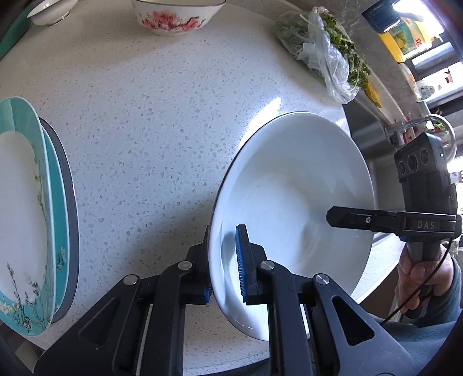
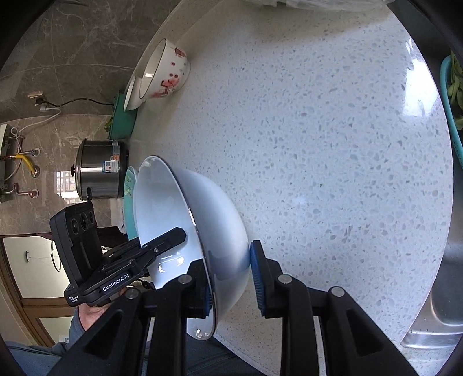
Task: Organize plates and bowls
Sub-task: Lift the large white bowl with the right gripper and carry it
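A plain white bowl [image 1: 292, 199] is held above the speckled counter by both grippers on opposite rim edges. My left gripper [image 1: 224, 264] is shut on its near rim, one blue pad inside and one outside. My right gripper [image 2: 228, 277] is shut on the bowl's [image 2: 214, 214] other rim edge; it also shows in the left wrist view [image 1: 332, 216]. A stack of teal floral plates [image 1: 27, 217] lies at the left. A white bowl with pink flowers [image 1: 176, 16] and a small white bowl [image 1: 50, 10] stand at the counter's back.
A plastic bag of greens [image 1: 321, 49] lies at the back right beside a steel sink [image 1: 367, 130] with a tap. A steel pot [image 2: 101, 170] and a green tray [image 2: 123, 120] stand along the wall. A teal basket of greens [image 2: 453, 95] is at the right edge.
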`<act>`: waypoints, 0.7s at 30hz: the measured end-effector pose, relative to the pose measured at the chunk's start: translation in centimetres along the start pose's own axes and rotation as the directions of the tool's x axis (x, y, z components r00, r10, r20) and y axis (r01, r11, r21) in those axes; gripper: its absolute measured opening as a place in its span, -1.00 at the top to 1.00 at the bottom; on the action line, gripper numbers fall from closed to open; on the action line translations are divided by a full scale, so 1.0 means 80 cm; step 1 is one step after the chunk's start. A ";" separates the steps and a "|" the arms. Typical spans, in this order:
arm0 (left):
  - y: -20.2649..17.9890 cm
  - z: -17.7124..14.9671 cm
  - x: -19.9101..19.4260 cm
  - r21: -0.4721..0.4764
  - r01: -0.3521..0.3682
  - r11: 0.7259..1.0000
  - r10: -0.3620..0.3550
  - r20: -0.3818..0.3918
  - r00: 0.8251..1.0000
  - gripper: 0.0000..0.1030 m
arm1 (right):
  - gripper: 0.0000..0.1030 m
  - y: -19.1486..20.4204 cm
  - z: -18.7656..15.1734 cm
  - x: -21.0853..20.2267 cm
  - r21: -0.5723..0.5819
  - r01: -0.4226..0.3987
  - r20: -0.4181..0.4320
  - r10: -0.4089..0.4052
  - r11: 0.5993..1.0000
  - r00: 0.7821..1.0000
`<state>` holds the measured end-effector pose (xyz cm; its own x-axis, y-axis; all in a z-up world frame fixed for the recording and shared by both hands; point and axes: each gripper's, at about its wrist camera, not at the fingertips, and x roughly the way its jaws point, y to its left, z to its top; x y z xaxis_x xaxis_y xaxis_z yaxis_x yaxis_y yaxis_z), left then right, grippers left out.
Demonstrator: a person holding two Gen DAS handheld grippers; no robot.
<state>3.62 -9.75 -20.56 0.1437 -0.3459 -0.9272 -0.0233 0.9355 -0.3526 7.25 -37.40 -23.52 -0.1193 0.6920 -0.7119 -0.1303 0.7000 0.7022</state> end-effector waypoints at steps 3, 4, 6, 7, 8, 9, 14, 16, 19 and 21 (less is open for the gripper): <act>0.003 -0.004 0.009 -0.001 -0.004 1.000 0.004 -0.011 1.000 0.78 | 0.49 -0.004 -0.002 0.003 0.003 0.011 -0.003 -0.011 1.000 1.000; 0.004 -0.004 0.011 -0.001 -0.007 1.000 0.007 -0.008 1.000 0.78 | 0.49 -0.006 -0.002 0.004 0.005 0.009 -0.003 -0.009 1.000 1.000; 0.004 -0.003 0.014 0.000 -0.011 1.000 0.011 0.001 1.000 0.78 | 0.49 -0.008 -0.003 0.006 0.008 0.002 -0.004 -0.002 1.000 1.000; 0.005 -0.002 0.013 0.002 -0.014 1.000 0.014 0.005 1.000 0.78 | 0.49 -0.008 -0.003 0.008 0.006 0.001 -0.004 -0.001 1.000 1.000; 0.006 -0.002 0.012 0.003 -0.018 1.000 0.018 0.010 1.000 0.78 | 0.49 -0.008 -0.003 0.009 0.001 0.002 -0.004 -0.002 1.000 1.000; 0.005 0.000 0.012 0.004 -0.024 1.000 0.024 0.014 1.000 0.78 | 0.48 -0.008 -0.003 0.011 -0.001 -0.005 -0.007 0.005 1.000 1.000; 0.009 -0.001 0.006 -0.011 -0.013 1.000 0.013 0.020 1.000 0.73 | 0.30 -0.011 -0.005 0.008 0.000 -0.039 -0.008 0.039 0.999 0.999; 0.007 -0.002 -0.004 -0.002 -0.011 1.000 0.011 0.037 0.999 0.21 | -0.06 -0.010 -0.007 0.002 -0.008 -0.060 0.001 0.060 0.998 0.998; 0.002 -0.006 -0.034 0.011 0.019 1.000 -0.020 0.080 0.997 -0.94 | -0.22 -0.006 -0.006 -0.017 -0.031 -0.058 0.026 0.059 0.998 0.998; 0.001 -0.006 -0.064 0.027 0.028 0.999 -0.031 0.099 0.995 -0.97 | -0.26 -0.005 -0.002 -0.035 -0.037 -0.054 0.050 0.056 0.998 0.997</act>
<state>2.37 -7.96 -15.90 0.2417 -0.3655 -0.8989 0.0070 0.9270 -0.3751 7.53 -39.67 -21.81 -0.0776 0.7382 -0.6701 -0.1594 0.6543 0.7392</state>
